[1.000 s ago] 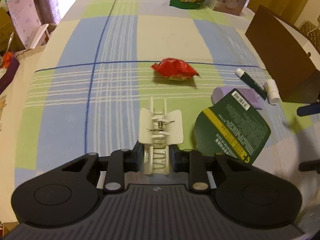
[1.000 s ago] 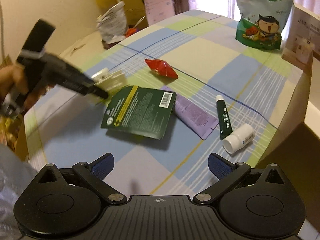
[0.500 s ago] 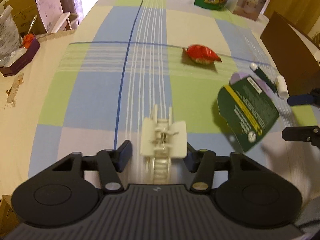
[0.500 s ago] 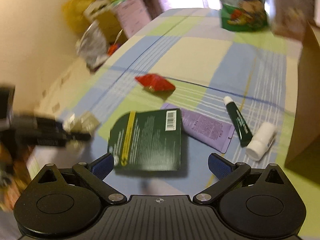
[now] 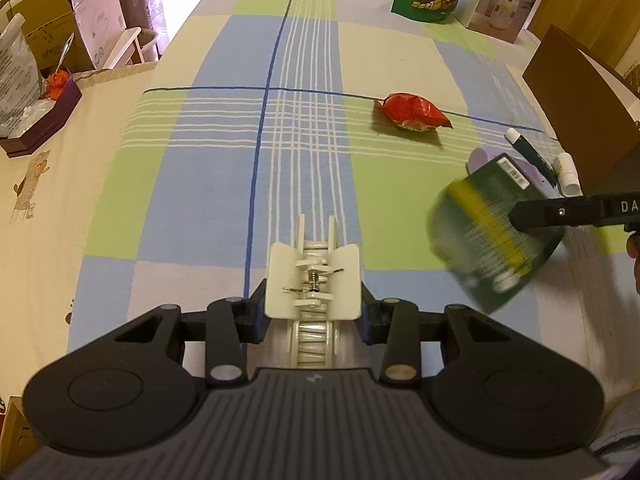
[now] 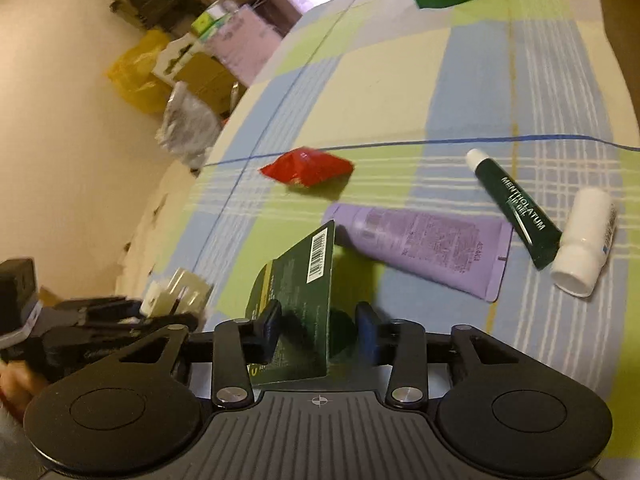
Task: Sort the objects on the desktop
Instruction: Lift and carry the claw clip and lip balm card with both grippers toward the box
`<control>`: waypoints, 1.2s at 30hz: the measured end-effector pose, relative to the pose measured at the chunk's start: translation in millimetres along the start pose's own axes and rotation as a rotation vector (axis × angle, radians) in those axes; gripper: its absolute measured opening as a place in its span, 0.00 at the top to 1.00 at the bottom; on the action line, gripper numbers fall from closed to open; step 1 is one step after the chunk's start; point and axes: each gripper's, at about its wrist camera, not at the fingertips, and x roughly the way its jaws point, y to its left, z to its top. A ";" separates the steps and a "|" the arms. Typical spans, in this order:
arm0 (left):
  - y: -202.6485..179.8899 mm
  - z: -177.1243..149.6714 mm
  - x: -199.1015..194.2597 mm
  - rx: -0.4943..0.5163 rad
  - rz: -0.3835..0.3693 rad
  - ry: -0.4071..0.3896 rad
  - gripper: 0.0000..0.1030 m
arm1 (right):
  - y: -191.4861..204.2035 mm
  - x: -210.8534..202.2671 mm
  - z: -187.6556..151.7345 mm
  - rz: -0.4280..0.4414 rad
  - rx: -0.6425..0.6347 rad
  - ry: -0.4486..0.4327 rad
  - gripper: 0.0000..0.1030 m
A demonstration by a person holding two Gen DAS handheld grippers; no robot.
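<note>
Grippers both carry something above the checked counter (image 5: 224, 184). Left gripper (image 5: 312, 316) has its jaws closing on a cream hair claw clip (image 5: 314, 284); both pads sit against the sides of the clip, whose toothed end points back toward the camera and whose two prongs reach forward past the fingertips. In the right wrist view the same clip (image 6: 176, 292) and left gripper (image 6: 132, 316) appear blurred, off to the left of the right gripper.

Right gripper (image 6: 320, 332) has its jaws closing, with a dark green packet (image 6: 300, 292) between them, stood on edge with its barcode corner pointing away. The left pad touches the packet's face; whether the right pad presses it cannot be told. From the left wrist view the packet (image 5: 492, 236) is blurred and tilted, off to the right with one finger of the right gripper (image 5: 560, 214) across it.

Ahead of the right gripper lie a purple tube (image 6: 424, 248), a green lip gel tube (image 6: 516, 208) and a white bottle (image 6: 584, 240) beside it, farther right. A red wrapper (image 6: 308, 168) lies farther ahead, to the left.
</note>
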 end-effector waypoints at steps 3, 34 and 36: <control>0.6 -0.4 -0.4 -0.004 0.001 0.000 0.65 | 20.2 -12.9 -6.5 -0.037 -0.171 -0.037 0.61; -14.9 -0.8 -0.3 0.031 0.006 0.026 0.66 | 31.9 -50.2 -73.7 -0.362 -0.545 0.123 0.65; -15.1 -0.5 -0.2 0.028 0.004 0.030 0.66 | 30.9 -52.0 -74.4 -0.358 -0.516 0.116 0.66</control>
